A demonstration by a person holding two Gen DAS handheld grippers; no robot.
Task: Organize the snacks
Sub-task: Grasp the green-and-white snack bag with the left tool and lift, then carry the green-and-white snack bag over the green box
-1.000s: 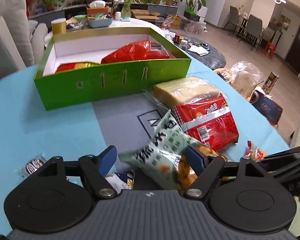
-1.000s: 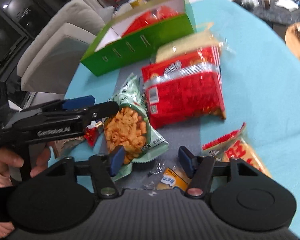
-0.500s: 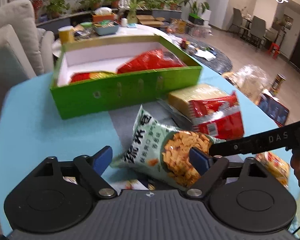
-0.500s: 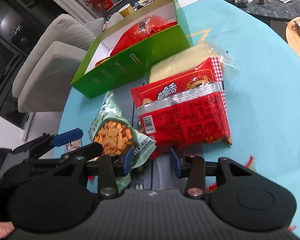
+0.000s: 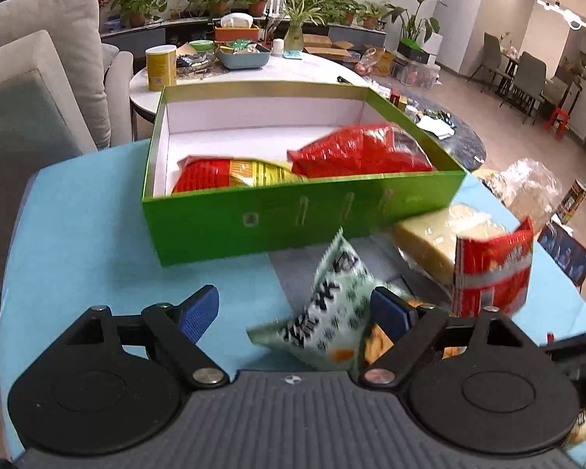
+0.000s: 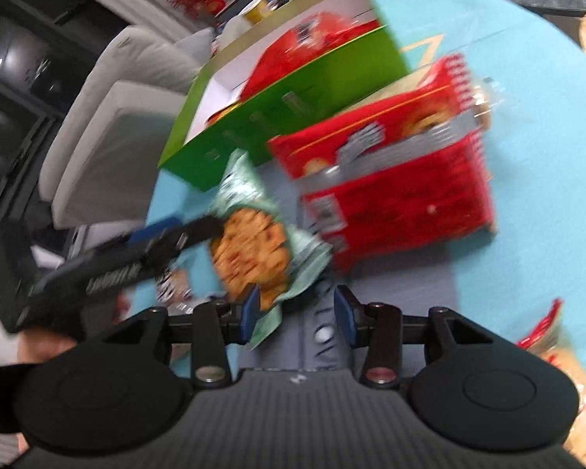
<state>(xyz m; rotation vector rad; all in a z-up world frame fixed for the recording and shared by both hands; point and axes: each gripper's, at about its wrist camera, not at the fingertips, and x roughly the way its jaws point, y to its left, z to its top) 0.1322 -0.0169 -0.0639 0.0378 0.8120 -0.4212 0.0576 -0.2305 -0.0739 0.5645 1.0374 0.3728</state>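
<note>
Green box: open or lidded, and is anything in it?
Open. The green box has no lid on; its white inside shows, with two red snack bags lying in it and bare floor behind them.

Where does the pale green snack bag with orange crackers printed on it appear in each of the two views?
Left wrist view: pale green snack bag at lower centre, beside the right blue fingertip.
Right wrist view: bag at centre-left, above the left fingertip.
Shared landmark: open green cardboard box behind it.

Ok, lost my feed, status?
Left hand-held gripper open around the pale green snack bag. Right hand-held gripper open, empty. Green box ahead, two red packs inside. Path clear.
</note>
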